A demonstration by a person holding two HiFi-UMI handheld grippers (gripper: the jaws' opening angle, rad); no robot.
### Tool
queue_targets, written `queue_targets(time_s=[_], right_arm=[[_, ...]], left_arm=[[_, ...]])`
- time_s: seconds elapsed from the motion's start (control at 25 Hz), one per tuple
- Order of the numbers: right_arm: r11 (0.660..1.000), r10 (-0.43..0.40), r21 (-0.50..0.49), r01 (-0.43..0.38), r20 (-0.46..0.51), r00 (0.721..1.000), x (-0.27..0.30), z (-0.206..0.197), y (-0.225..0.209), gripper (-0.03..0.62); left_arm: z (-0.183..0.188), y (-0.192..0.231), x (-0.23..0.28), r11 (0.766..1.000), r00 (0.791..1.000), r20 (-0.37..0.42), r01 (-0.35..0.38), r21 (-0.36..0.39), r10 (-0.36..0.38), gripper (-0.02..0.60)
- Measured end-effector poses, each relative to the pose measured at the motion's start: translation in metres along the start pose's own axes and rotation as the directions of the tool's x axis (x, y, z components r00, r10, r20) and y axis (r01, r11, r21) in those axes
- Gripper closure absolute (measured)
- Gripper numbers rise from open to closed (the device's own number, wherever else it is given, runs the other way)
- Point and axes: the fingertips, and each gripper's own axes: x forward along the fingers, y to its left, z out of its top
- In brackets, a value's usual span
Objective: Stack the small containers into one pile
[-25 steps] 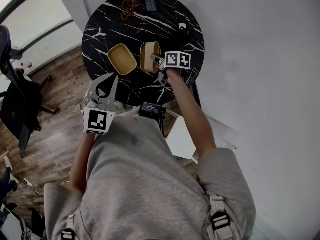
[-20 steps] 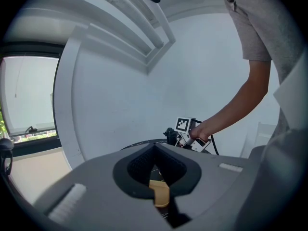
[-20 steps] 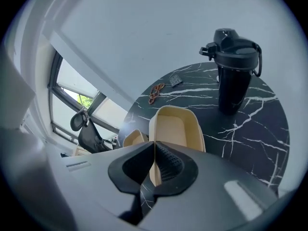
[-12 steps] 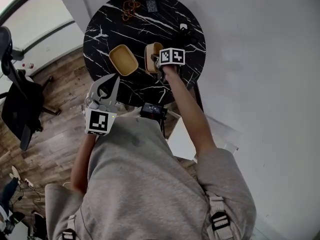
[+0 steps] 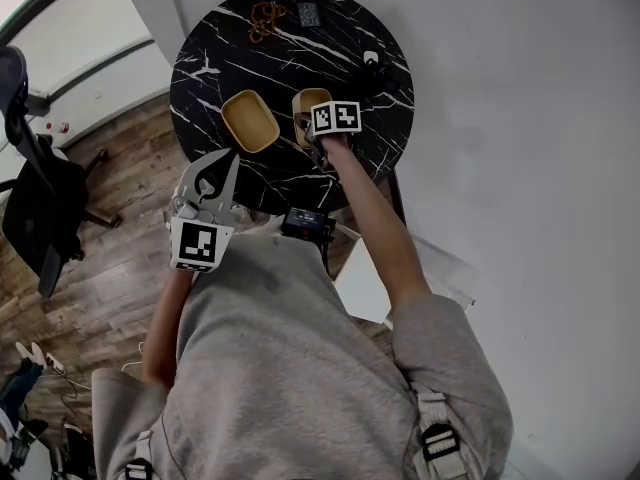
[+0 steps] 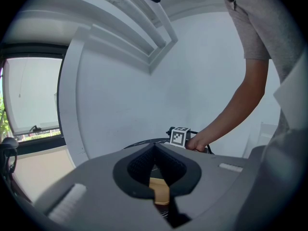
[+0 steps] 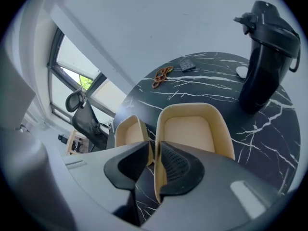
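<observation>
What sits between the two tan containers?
A bare strip of black marble table separates the left container and the right container, clearest in the right gripper view.

My right gripper [image 7: 156, 147] points steeply down at the end of my outstretched right arm [image 5: 378, 230]. Its jaws have just been opening and now stand a little apart, with one side wall of a container [image 7: 192, 129] between them, not clamped. My left gripper [image 6: 154, 147] hangs close to my body, nearly level, with its tips together on nothing.

A jug [image 7: 267, 57] tops the marble table [image 5: 215, 73] (round).
</observation>
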Motion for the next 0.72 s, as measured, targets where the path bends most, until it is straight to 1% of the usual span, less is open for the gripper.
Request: queue_targets(time_s=[0.08, 0.12, 0.16, 0.24, 0.32, 0.44, 0.48, 0.52, 0.6, 0.72], right_arm=[[0.997, 0.059, -0.054, -0.058, 0.017, 0.998, -0.012, -0.002, 0.009, 0.4], [0.993, 0.081, -0.083, -0.078, 0.041, 0.996, -0.021, -0.001, 0.012, 0.396], [0.99, 0.091, -0.111, -0.083, 0.067, 0.994, -0.031, 0.0, 0.011, 0.401], [0.986, 0.076, -0.153, -0.06, 0.096, 0.992, -0.049, -0.003, 0.001, 0.424], [0.982, 0.061, -0.182, -0.045, 0.084, 0.995, -0.054, -0.012, -0.006, 0.444], [0.978, 0.089, -0.195, -0.073, 0.072, 0.993, -0.047, -0.02, 0.001, 0.462], [0.978, 0.087, -0.199, -0.071, 0.073, 0.994, -0.043, -0.022, 0.001, 0.477], [0.976, 0.079, -0.207, -0.063, 0.072, 0.994, -0.039, -0.023, 0.001, 0.499], [0.97, 0.059, -0.24, -0.044, 0.058, 0.997, -0.03, -0.026, 0.002, 0.517], [0.962, 0.028, -0.273, -0.02, 0.027, 0.999, -0.019, -0.033, 0.001, 0.517]], left_arm=[[-0.001, 0.0, 0.002, 1.0, 1.0, -0.003, 0.006, -0.003, -0.006, 0.581], [-0.002, 0.0, 0.003, 1.0, 1.0, -0.007, 0.011, -0.004, -0.011, 0.581], [-0.004, -0.001, 0.005, 1.0, 1.0, -0.011, 0.017, -0.003, -0.017, 0.581], [-0.006, -0.002, 0.008, 0.999, 0.999, -0.018, 0.033, -0.001, -0.033, 0.581], [-0.008, -0.006, 0.013, 0.999, 0.998, -0.025, 0.052, 0.002, -0.052, 0.581], [-0.008, -0.016, 0.025, 0.995, 0.995, -0.033, 0.095, 0.007, -0.095, 0.581], [-0.008, -0.021, 0.03, 0.994, 0.993, -0.036, 0.113, 0.011, -0.112, 0.581], [-0.008, -0.025, 0.033, 0.992, 0.991, -0.039, 0.129, 0.016, -0.128, 0.581], [-0.009, -0.033, 0.038, 0.988, 0.987, -0.046, 0.153, 0.023, -0.152, 0.581], [-0.011, -0.044, 0.046, 0.983, 0.982, -0.056, 0.18, 0.025, -0.178, 0.581]])
